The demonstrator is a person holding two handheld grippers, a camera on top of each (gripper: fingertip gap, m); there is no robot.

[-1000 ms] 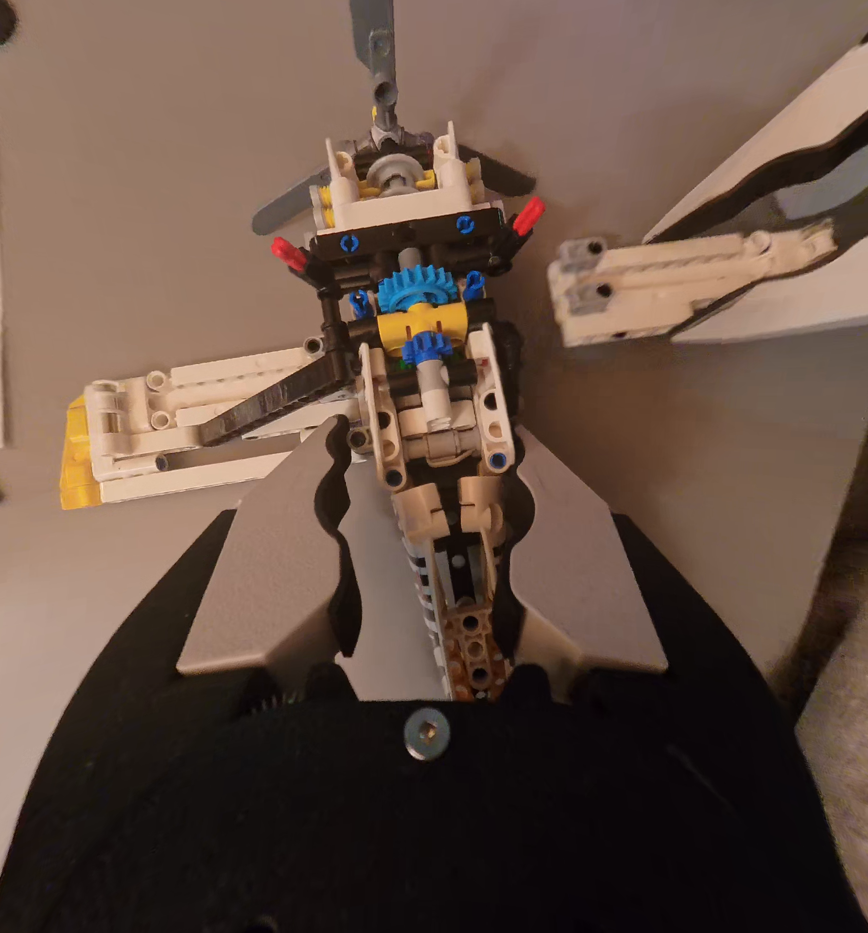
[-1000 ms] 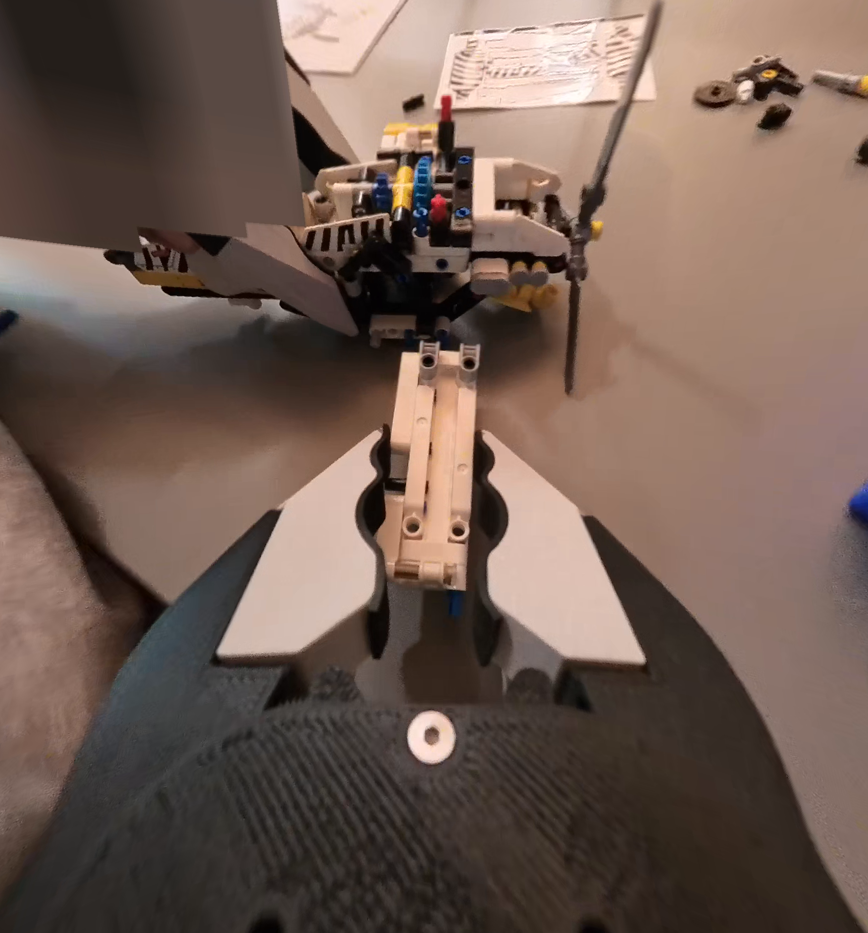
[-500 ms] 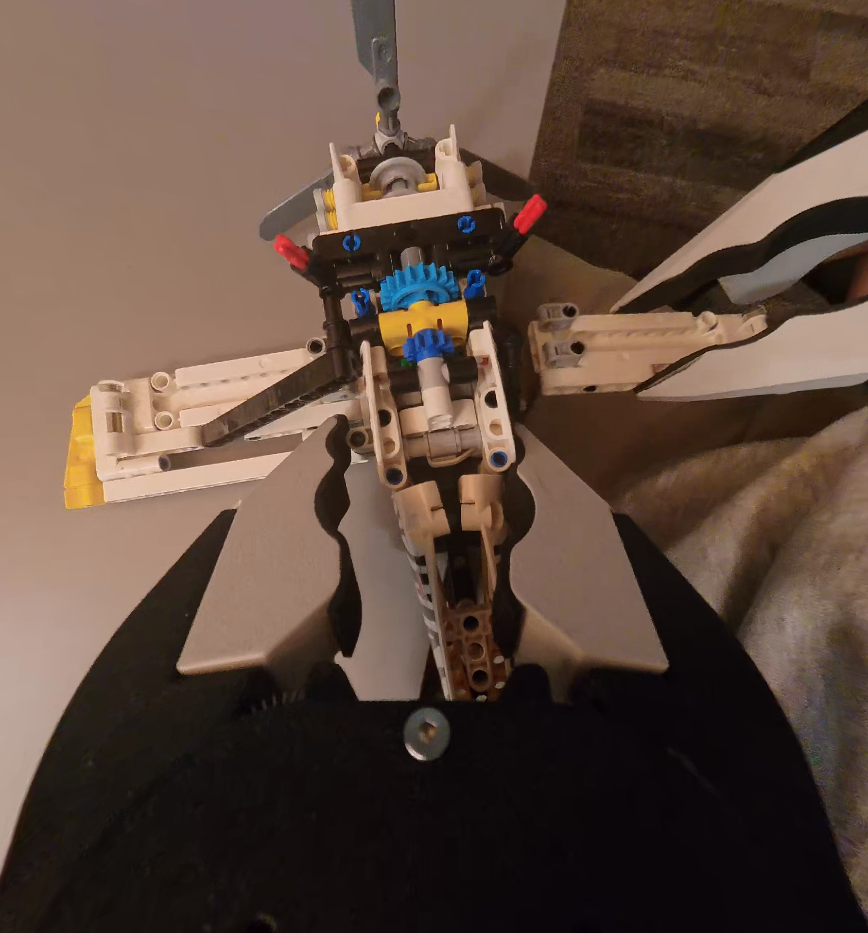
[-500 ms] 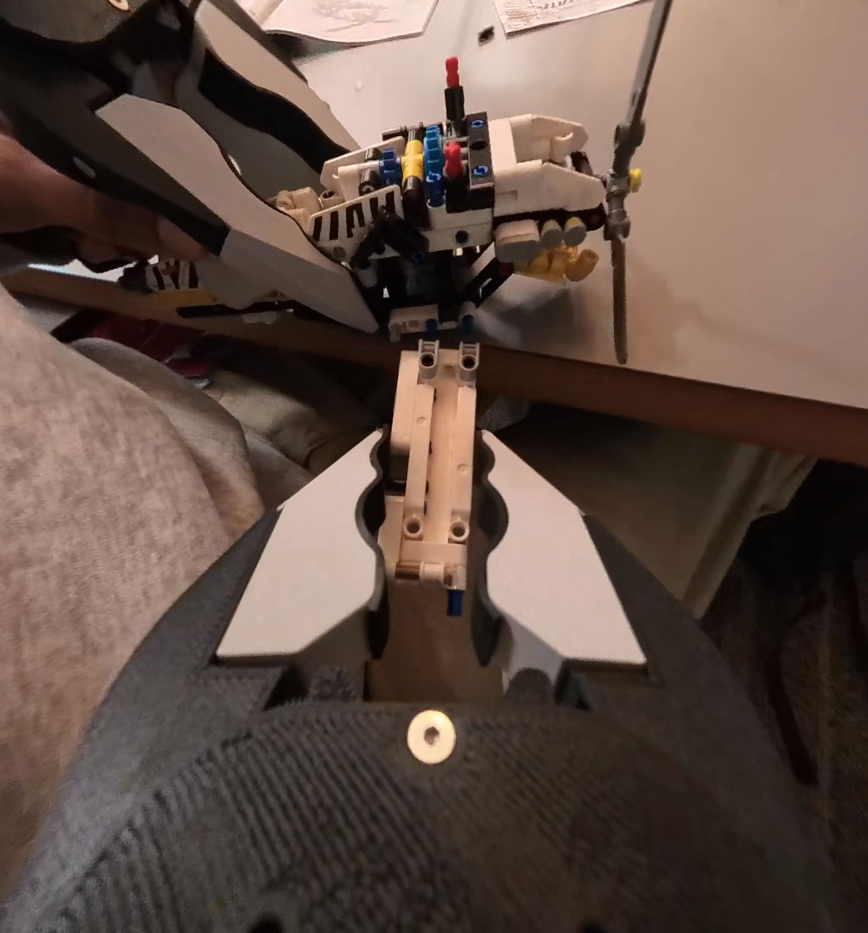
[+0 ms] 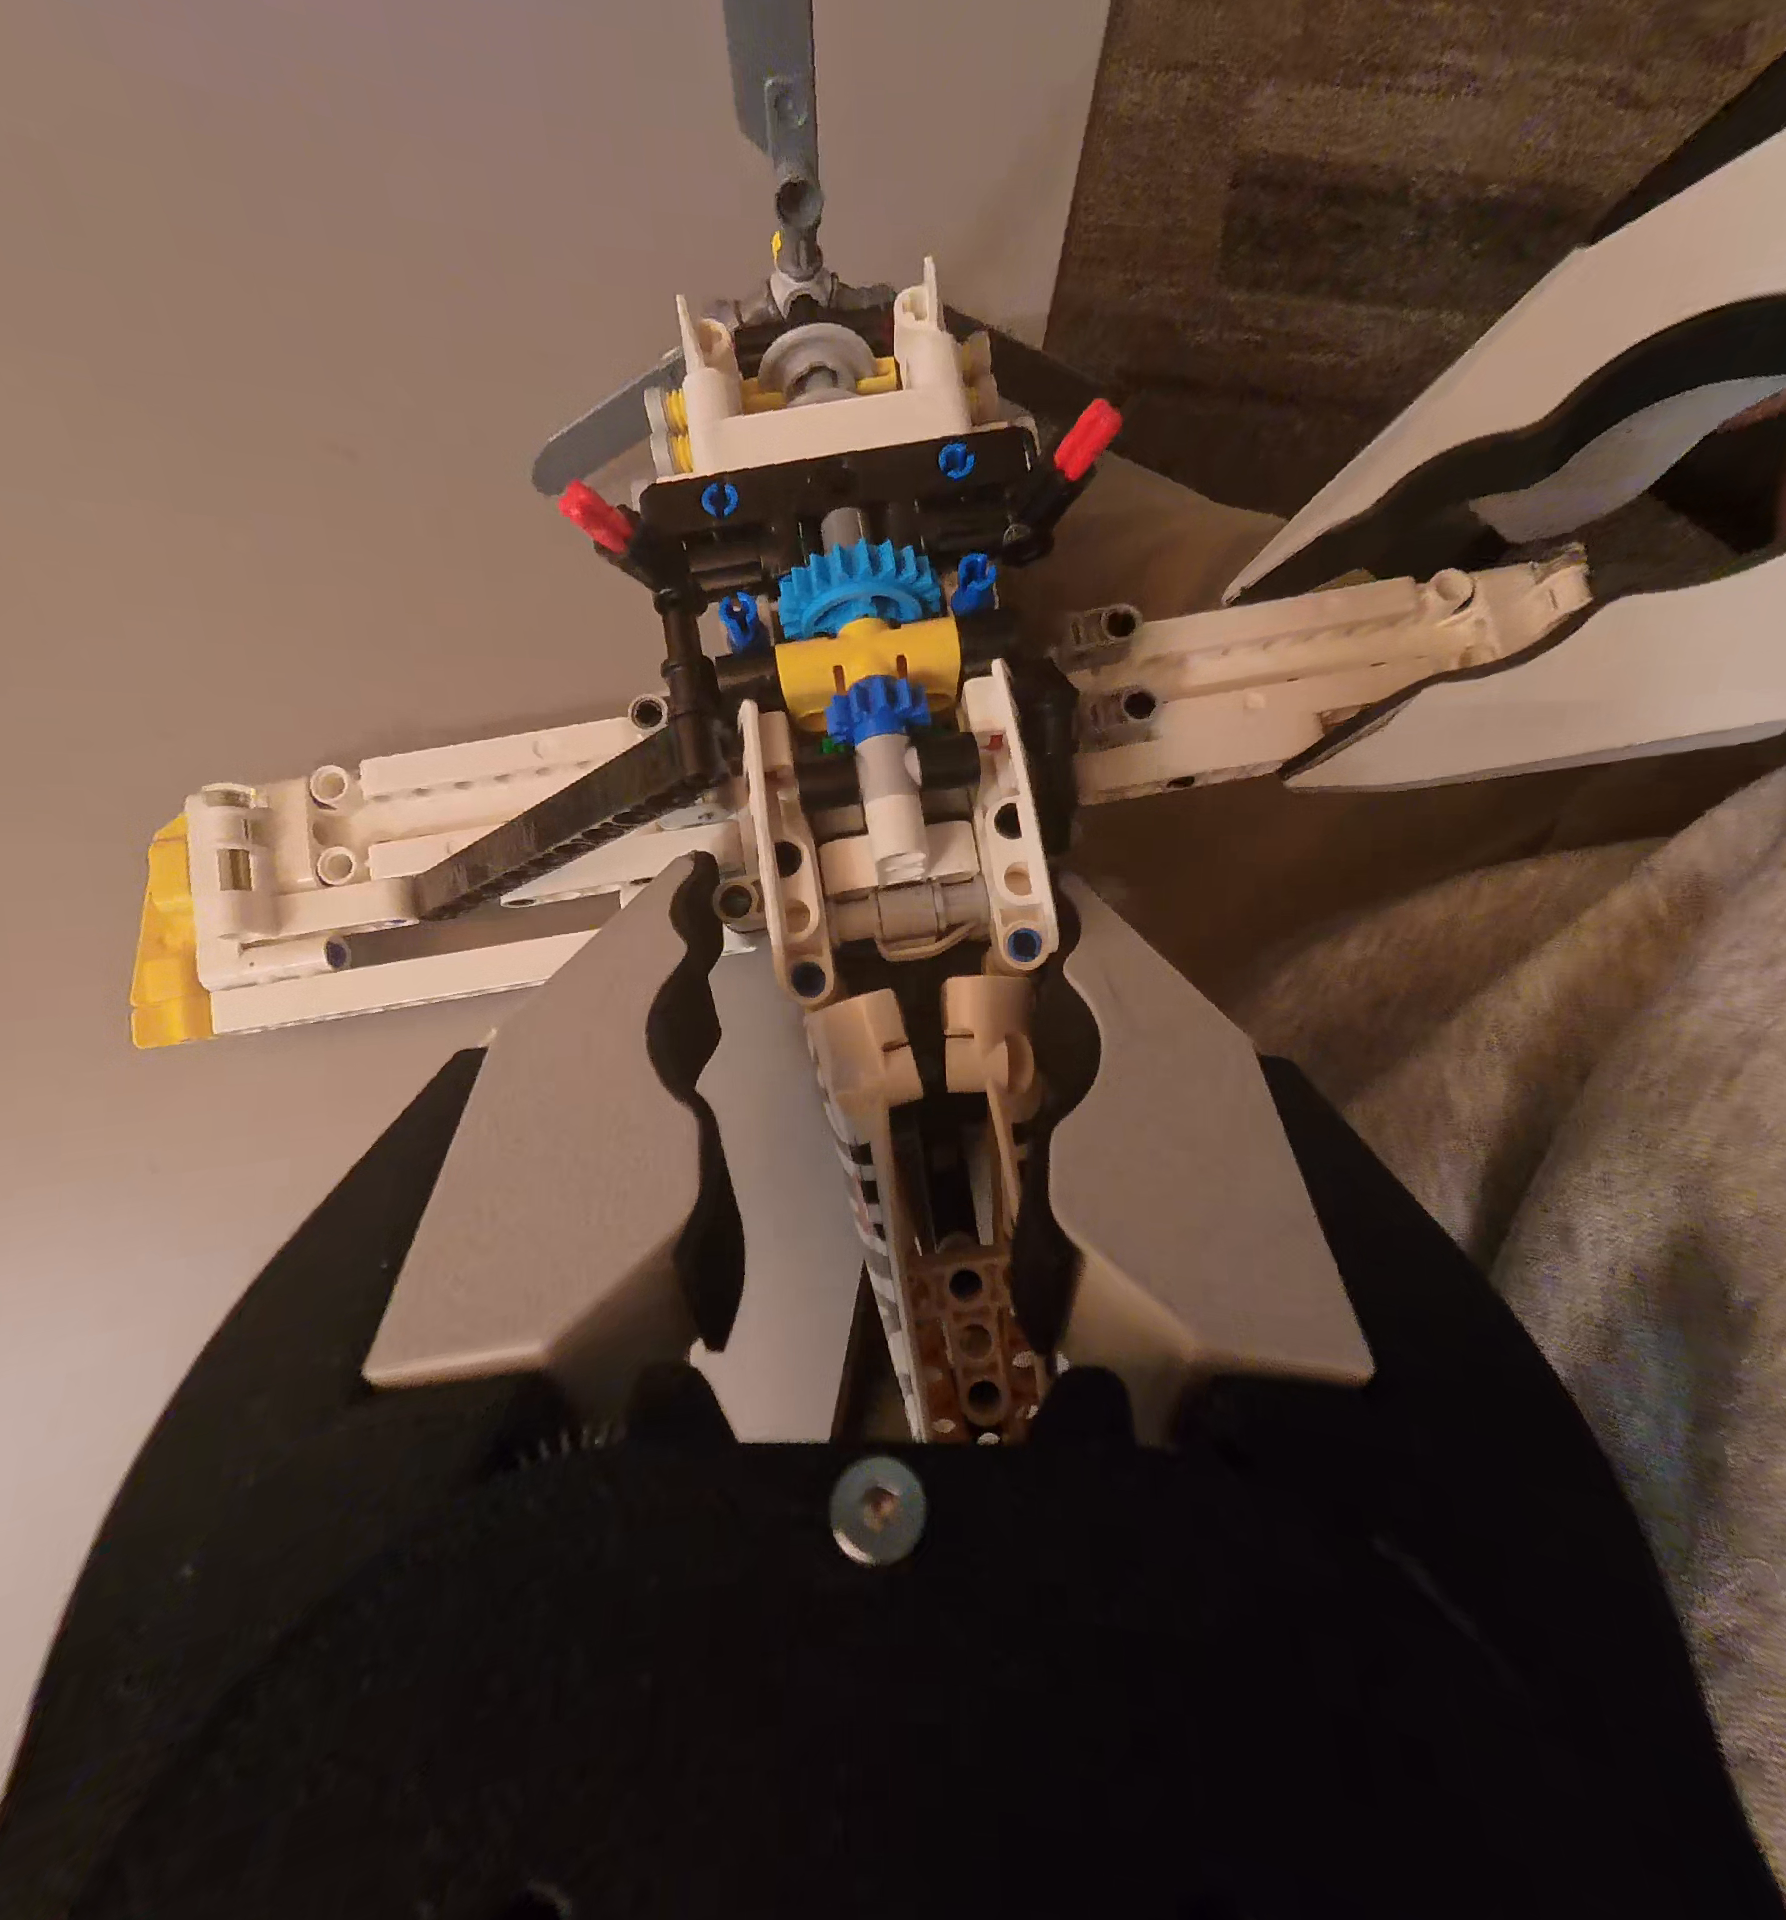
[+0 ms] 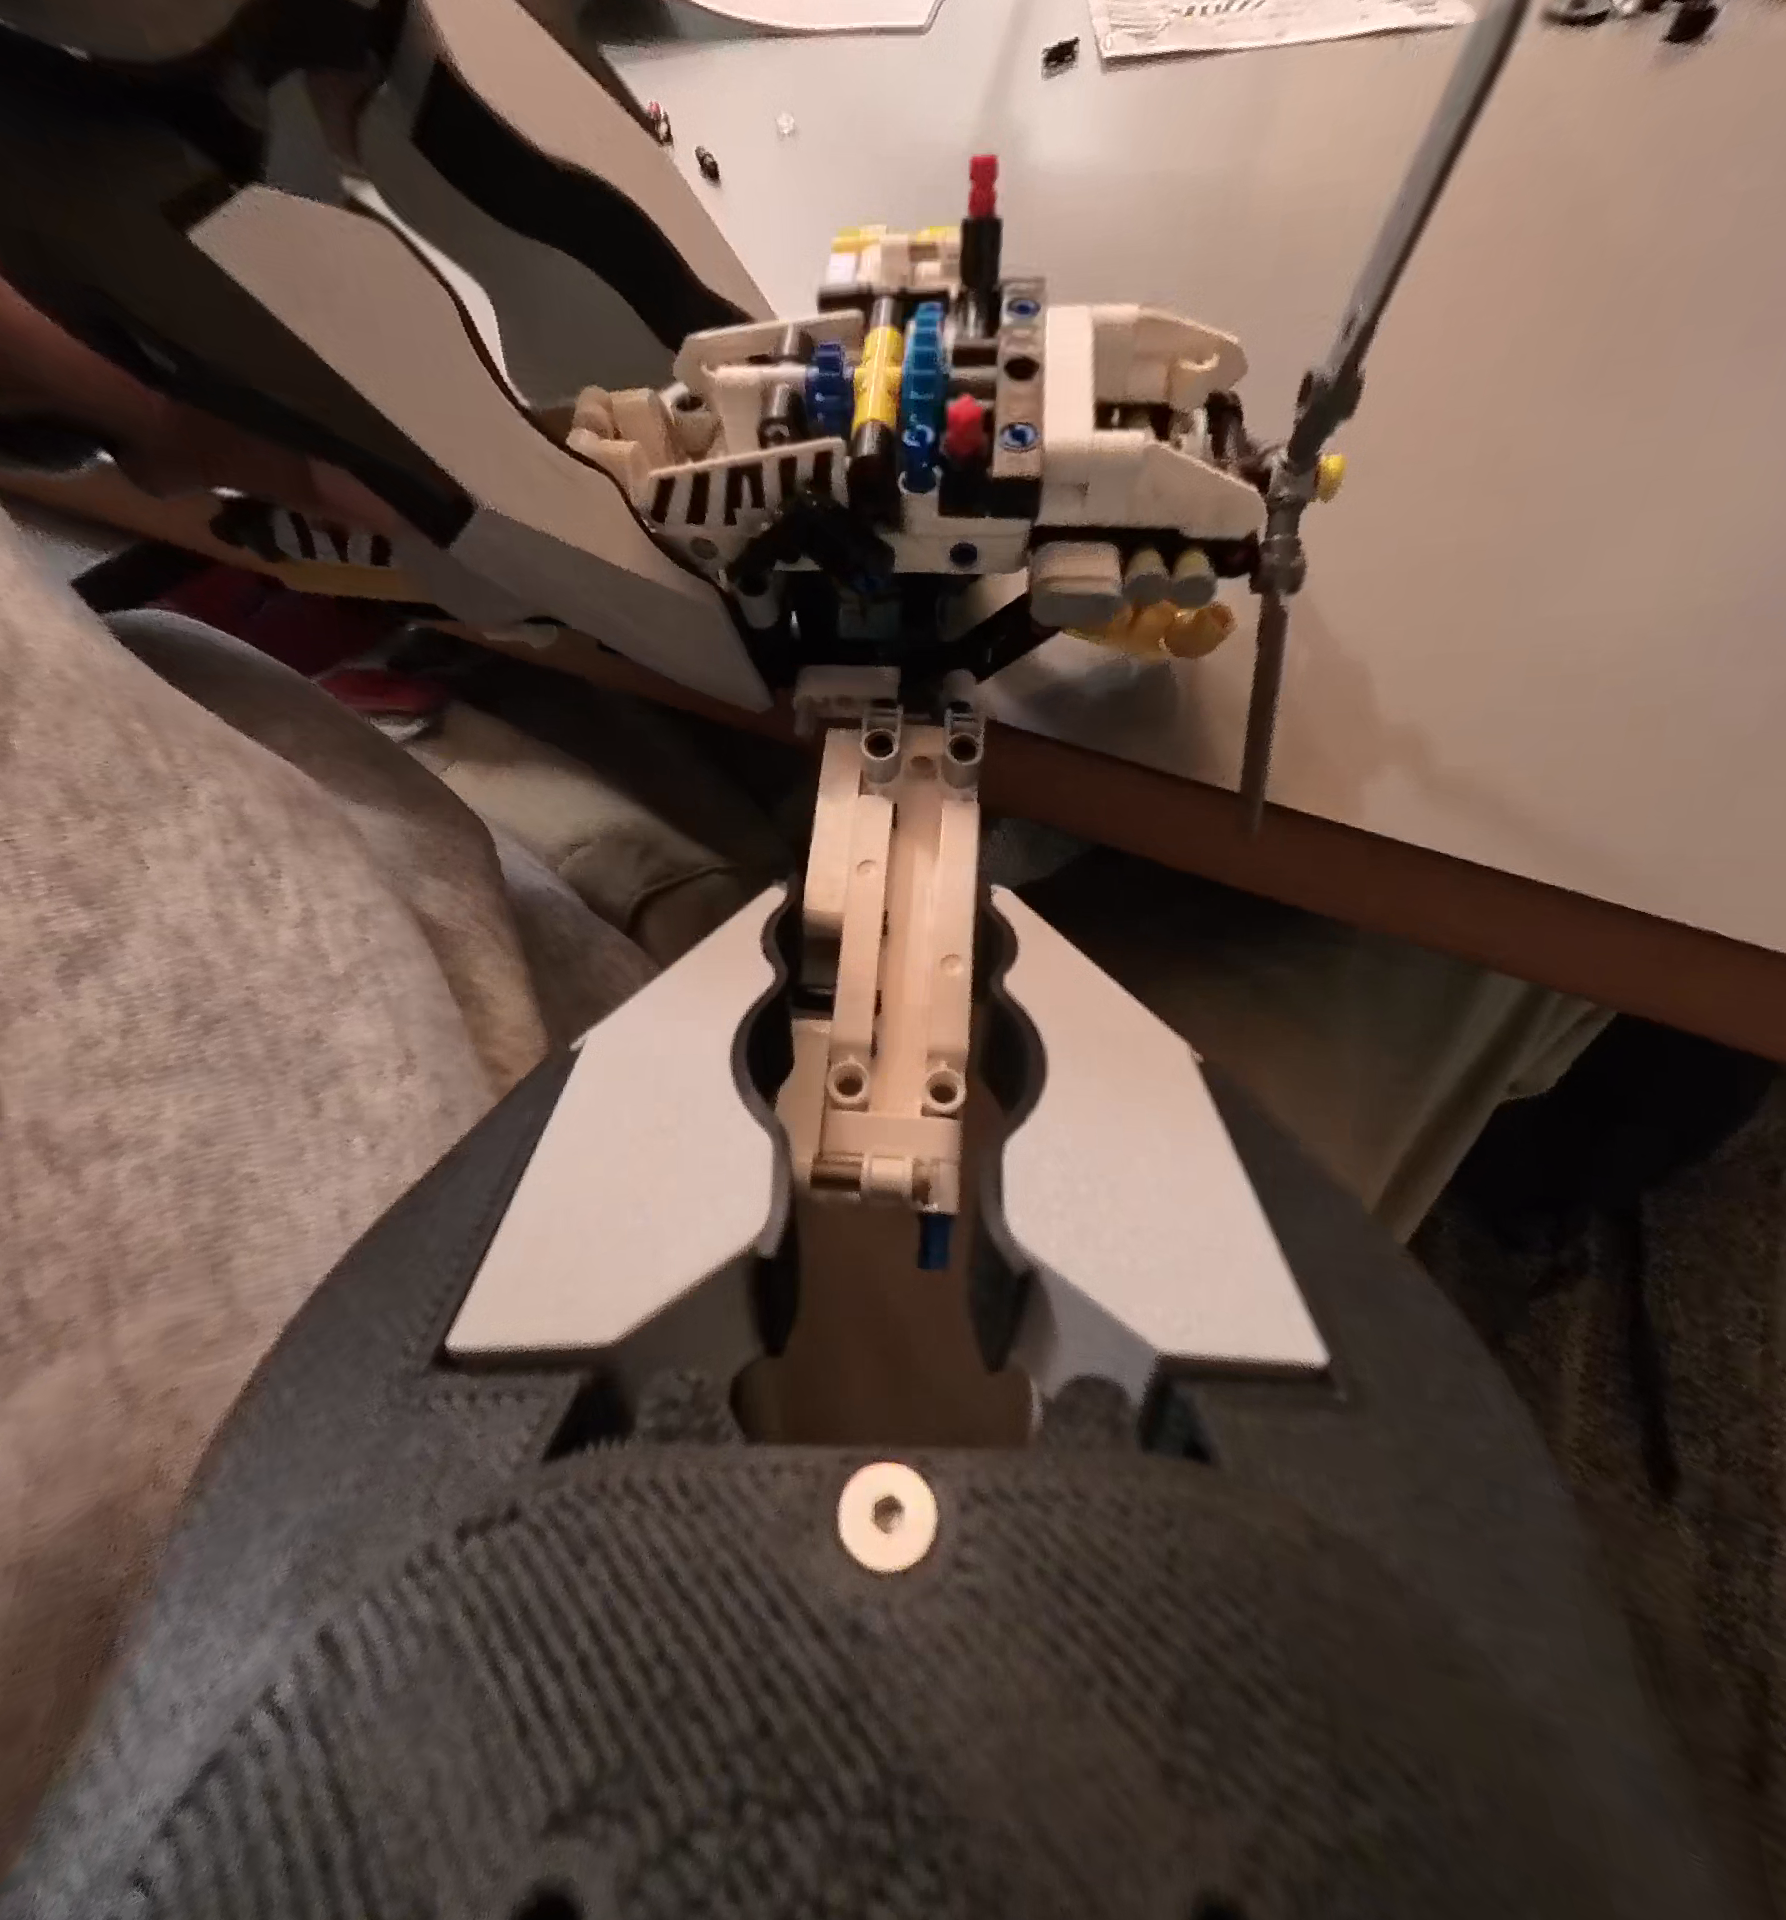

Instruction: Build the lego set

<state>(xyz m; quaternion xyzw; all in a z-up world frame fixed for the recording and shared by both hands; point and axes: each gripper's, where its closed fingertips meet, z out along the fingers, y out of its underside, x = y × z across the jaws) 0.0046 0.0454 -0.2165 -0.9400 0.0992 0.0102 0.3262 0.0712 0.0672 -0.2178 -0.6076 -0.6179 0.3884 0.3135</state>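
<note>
Left hand-held gripper [image 5: 884,1039] clamps the plane model [image 5: 868,644] by its tail beyond the table [image 6: 1491,520] edge; right hand-held gripper [image 6: 884,997] grips the white wing section [image 6: 894,935], apparently touching the fuselage. Light, rigid, fragile at joints.

A pale grey table [image 6: 1595,520] with a brown front edge; brown carpet [image 5: 1336,156] beyond, under warm dim light

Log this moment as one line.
left gripper: shut on plane body | right gripper: shut on white wing | wing at body's side
</note>
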